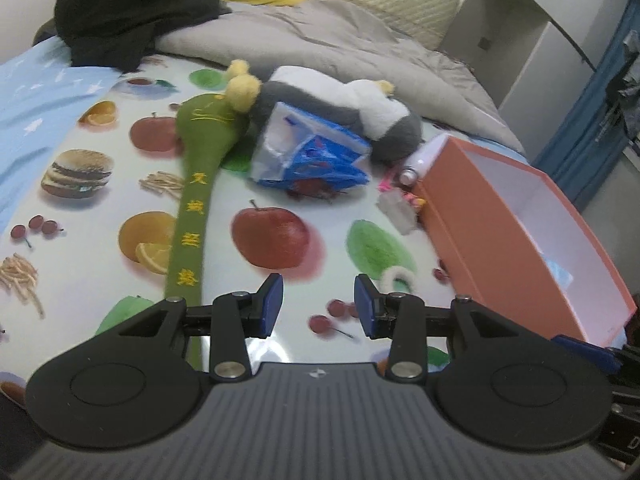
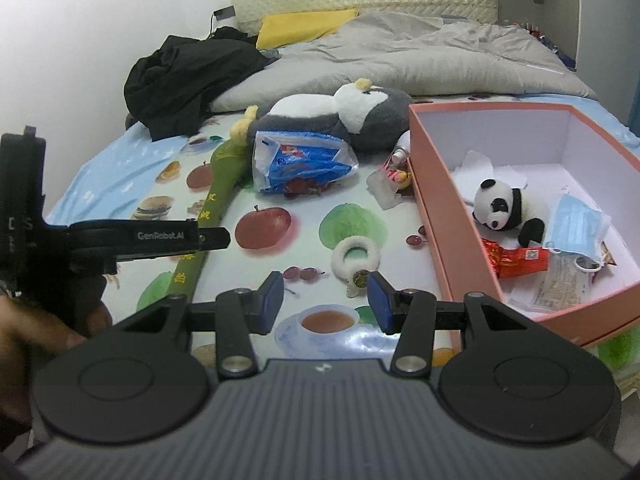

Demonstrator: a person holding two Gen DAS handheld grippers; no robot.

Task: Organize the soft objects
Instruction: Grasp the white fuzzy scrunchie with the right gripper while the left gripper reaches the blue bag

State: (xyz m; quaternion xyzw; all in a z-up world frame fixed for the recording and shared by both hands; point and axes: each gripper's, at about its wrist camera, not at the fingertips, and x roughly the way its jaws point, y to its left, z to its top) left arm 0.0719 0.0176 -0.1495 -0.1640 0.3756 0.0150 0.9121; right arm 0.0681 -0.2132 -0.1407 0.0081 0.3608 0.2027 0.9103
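Left wrist view: the left gripper [image 1: 319,305] hangs released, nothing between its jaws, above the fruit-print sheet [image 1: 100,184]; the green plush stick [image 1: 191,184] carries yellow Chinese characters.

Right wrist view: the right gripper [image 2: 326,302] is likewise released, near the white scrunchie [image 2: 354,258]. The other gripper reads "GenRobot.AI". A plush panda [image 2: 505,211] lies in the pink box [image 2: 432,216].

Penguin plush [image 1: 320,100] blurred, lower body hidden behind blue bag [image 1: 308,152]. Small pink bits [image 2: 398,176] beside orange box [image 2: 436,216] too small to ID. Left-view box cut by edge.
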